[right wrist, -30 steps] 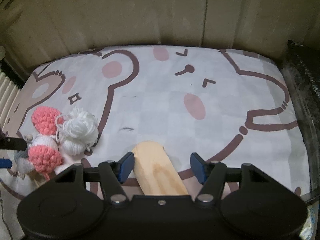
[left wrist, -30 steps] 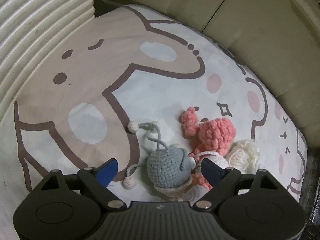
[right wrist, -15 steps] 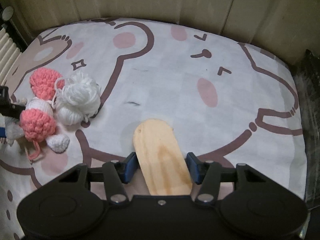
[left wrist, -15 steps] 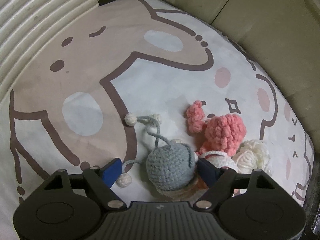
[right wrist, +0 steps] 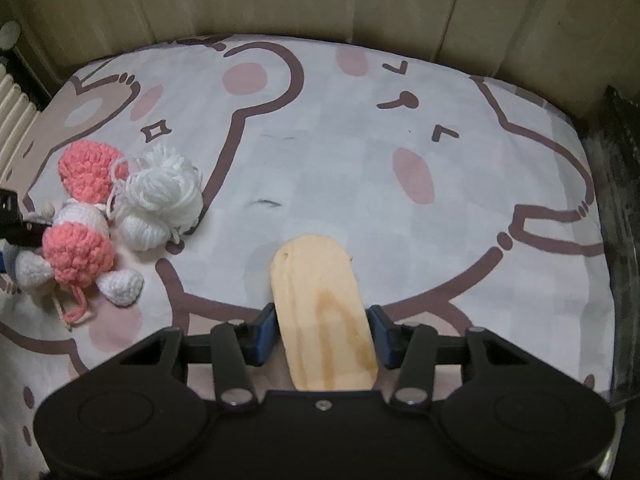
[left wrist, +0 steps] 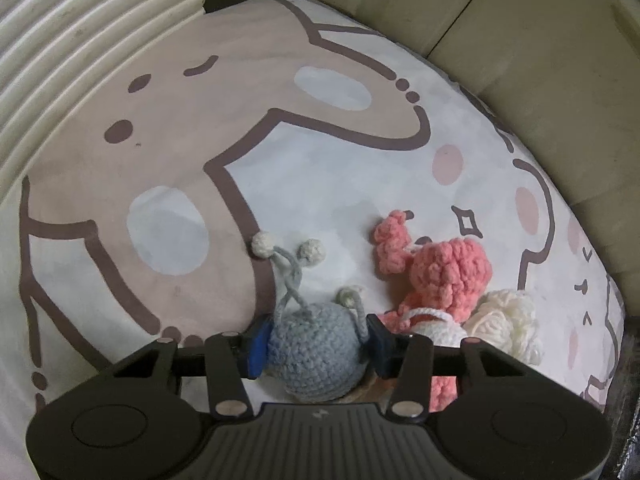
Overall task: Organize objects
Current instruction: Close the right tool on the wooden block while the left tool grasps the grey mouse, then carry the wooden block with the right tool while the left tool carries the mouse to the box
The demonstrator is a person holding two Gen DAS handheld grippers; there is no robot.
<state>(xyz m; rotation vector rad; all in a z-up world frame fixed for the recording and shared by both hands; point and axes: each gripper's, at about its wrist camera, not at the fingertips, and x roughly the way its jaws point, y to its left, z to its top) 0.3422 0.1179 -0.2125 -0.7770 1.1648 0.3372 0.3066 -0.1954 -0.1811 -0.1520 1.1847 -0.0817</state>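
Room: beige panelled walls (right wrist: 320,0) close the space in on the far sides; a cream ribbed radiator-like panel (left wrist: 80,40) stands at the left edge and something dark and glossy (right wrist: 616,200) at the right, too dim to identify.
Surface: a soft white sheet printed with brown-outlined cartoon bears and pink cheeks (right wrist: 340,152), slightly rumpled and cushioned, so things on it can roll or sink.
Left gripper (left wrist: 316,346): jaws drawn in narrow, blue pads pressed against both sides of a round grey crocheted toy with cream bobbles on cords (left wrist: 316,344); it looks gripped.
Right gripper (right wrist: 322,334): jaws narrow, closed against the edges of a flat pale wooden board with a rounded tip (right wrist: 324,312), which points forward over the sheet.
Crochet pile: a pink and white crocheted doll (right wrist: 78,248) and a loose ball of white yarn (right wrist: 164,196) lie touching each other, just right of the grey toy.
Risk, cords: the grey toy's bobble cords trail on the sheet near the doll; lifting may snag them and drag the pile.
Risk, grip: the yarn body squashes, so it could slip out if held loosely.
Risk, board: held only at its edges, it may pivot or slide.
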